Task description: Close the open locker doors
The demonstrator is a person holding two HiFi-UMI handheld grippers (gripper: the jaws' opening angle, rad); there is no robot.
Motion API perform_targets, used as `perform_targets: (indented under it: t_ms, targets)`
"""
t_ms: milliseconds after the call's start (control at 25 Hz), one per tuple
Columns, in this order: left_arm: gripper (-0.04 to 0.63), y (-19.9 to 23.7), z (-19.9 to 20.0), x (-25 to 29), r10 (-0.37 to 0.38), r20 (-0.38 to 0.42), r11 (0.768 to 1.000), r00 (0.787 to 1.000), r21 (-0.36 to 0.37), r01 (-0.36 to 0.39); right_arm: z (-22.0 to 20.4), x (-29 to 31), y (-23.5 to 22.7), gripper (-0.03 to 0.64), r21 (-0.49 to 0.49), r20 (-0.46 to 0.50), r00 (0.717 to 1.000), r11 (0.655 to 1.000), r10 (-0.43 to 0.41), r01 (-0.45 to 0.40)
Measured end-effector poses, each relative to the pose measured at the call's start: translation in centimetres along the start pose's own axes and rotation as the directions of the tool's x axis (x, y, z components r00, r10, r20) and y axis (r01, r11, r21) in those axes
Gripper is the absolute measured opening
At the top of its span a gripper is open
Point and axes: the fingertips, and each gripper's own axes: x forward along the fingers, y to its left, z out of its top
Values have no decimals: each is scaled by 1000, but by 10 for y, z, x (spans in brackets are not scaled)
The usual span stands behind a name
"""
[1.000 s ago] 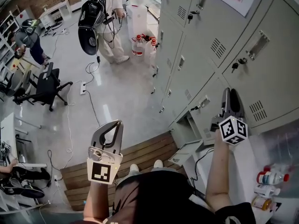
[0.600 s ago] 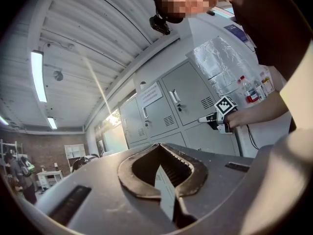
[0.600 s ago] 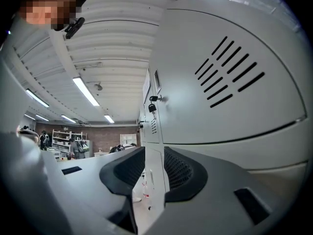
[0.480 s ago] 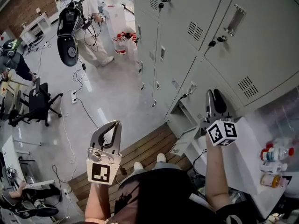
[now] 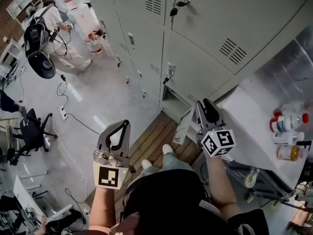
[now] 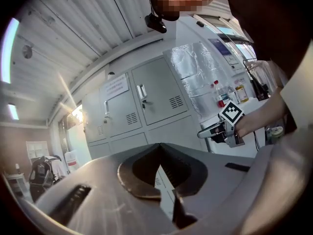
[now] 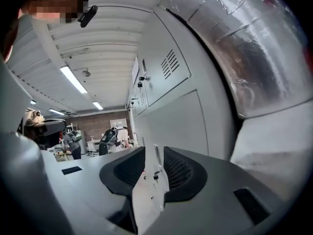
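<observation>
The right gripper (image 5: 202,104), jaws narrowly apart, had sunk to the open pale-grey metal locker door (image 5: 182,129), seemingly ready to push.

Backpacked person (image 5: 53,17) at upper left, black office chair (image 5: 31,131) below, bottles (image 5: 283,125) on white counter (image 5: 249,115) right

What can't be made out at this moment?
Inside of the open locker: head view, dark, steep angle.
Whether the right tool touches its door: head view, tool covers the spot.
Labels on the bottles: head view, too small.
Print on the locker notice: left gripper view, too small.
</observation>
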Motion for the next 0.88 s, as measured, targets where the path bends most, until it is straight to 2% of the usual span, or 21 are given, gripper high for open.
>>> perform_targets:
  t_ms: [200,360,480,640,880]
  targets:
    - [18,-42,-7,33,-127,2,991,992,-28,127,-49,-37,-18,127,41,-82,995,997,-61,64]
    - [18,-77,-26,53,-255,-62,965,965,46,258,-95,-60,-27,127,60,-156,984,994,-83,94]
    - [18,-101,-40,63,-317,-87,945,945,55,322,-138,-72,-31,130,77,-225,970,991,-87,107]
    - [18,-128,-65,70,-370,-132,926,920,27,377,-202,-85,-31,156,137,-337,940,985,-53,104]
    - [18,-152,-97,73,-414,-201,907,888,-11,421,-296,-89,-26,204,208,-485,874,976,40,71]
